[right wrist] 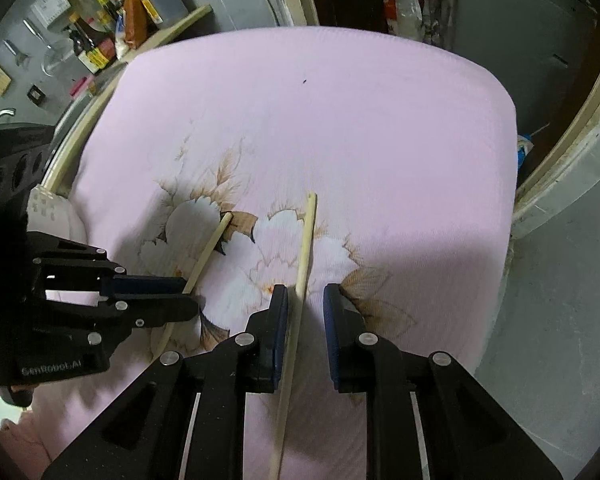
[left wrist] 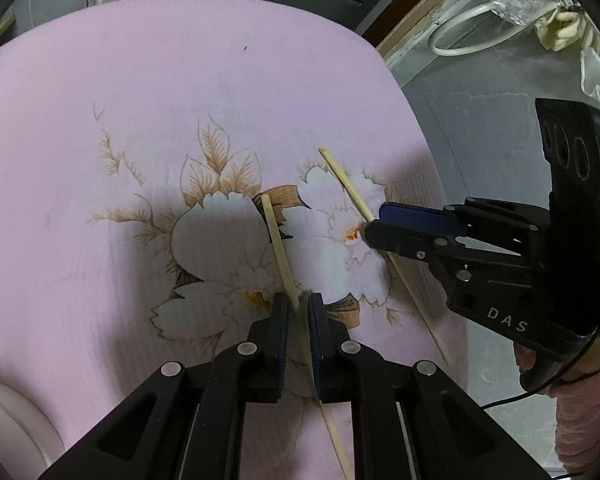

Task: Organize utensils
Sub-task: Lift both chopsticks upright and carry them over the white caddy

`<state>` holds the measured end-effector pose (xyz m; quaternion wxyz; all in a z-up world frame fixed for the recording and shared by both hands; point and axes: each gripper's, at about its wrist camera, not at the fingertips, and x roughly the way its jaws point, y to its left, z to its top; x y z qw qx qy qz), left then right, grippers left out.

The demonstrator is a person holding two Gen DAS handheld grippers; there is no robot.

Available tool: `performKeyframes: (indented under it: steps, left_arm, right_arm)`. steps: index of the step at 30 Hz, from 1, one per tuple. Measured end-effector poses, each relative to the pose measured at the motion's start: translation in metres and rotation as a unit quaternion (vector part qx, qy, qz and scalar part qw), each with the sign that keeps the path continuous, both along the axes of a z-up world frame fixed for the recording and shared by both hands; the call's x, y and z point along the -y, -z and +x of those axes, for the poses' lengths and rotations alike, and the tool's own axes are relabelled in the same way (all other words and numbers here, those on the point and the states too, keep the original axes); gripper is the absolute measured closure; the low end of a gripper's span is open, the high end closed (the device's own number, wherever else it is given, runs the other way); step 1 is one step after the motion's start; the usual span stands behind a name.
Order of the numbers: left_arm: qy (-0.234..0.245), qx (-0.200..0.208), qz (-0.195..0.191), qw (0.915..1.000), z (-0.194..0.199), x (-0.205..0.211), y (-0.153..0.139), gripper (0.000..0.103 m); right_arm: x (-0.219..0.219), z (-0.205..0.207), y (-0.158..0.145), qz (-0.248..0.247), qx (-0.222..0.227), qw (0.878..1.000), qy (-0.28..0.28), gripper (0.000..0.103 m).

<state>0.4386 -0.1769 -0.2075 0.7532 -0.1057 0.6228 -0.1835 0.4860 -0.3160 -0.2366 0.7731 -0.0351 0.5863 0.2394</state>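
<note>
Two pale wooden chopsticks lie on a pink cloth [left wrist: 180, 80] with a flower print. My left gripper [left wrist: 298, 304] points down over the left chopstick [left wrist: 276, 240]. The stick runs through the narrow gap between its jaws, near the left pad, with a sliver of room on the other side. My right gripper [right wrist: 306, 296] straddles the right chopstick [right wrist: 306, 240]. Its jaws stand wider than the stick, which leans by the left pad. Each view also shows the other tool from the side: the right gripper [left wrist: 374, 222] and the left gripper [right wrist: 192, 294], each with its chopstick passing between its fingers.
The cloth [right wrist: 340, 120] ends close on the right, where grey floor [left wrist: 480, 120] begins. A white rounded object [left wrist: 4, 420] sits at the cloth's left edge. A shelf of bottles [right wrist: 100, 40] stands far left. A pink sleeve [left wrist: 580, 420] shows behind the right tool.
</note>
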Motion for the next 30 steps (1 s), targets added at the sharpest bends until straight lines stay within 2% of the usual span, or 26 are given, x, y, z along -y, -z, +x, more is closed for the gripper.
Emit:
performKeyframes:
  steps: [4,8,12,15,16,20,24,27,30]
  left_arm:
    - [-0.002,-0.004,0.002,1.0,0.002,0.001,0.0,0.093]
    - [0.002,-0.011,0.008,0.9999,0.006,0.005,0.001,0.095]
    - [0.002,-0.015,0.013,0.9998,0.008,0.007,0.0,0.098]
    - [-0.005,0.015,0.005,0.9999,-0.001,0.005,-0.011,0.098]
    - [-0.011,0.026,-0.002,0.9996,-0.006,0.004,-0.017,0.098]
    - [-0.029,0.065,-0.019,0.9973,-0.021,-0.003,-0.036,0.098]
    - [-0.045,0.118,-0.026,0.9916,-0.046,-0.014,-0.062,0.098]
    - [-0.051,0.169,-0.027,0.984,-0.056,-0.028,-0.085,0.098]
    - [-0.056,0.227,-0.029,0.9719,-0.073,-0.042,-0.113,0.098]
  right_arm:
    - [-0.018,-0.002,-0.001,-0.044,-0.001,0.999,-0.004,0.087]
    - [-0.025,0.001,-0.002,-0.065,-0.003,0.998,-0.005,0.097]
    - [-0.011,0.009,-0.004,-0.006,-0.037,0.999,0.035,0.099]
    - [0.003,-0.001,-0.018,0.069,-0.029,0.994,0.077,0.099]
    - [0.005,-0.009,-0.026,0.089,-0.014,0.992,0.087,0.099]
    - [0.007,-0.034,-0.048,0.116,0.041,0.987,0.105,0.099]
    - [0.01,-0.061,-0.074,0.161,0.109,0.972,0.132,0.099]
    - [0.02,-0.08,-0.094,0.189,0.161,0.957,0.15,0.099]
    - [0.024,-0.094,-0.119,0.211,0.213,0.939,0.168,0.099]
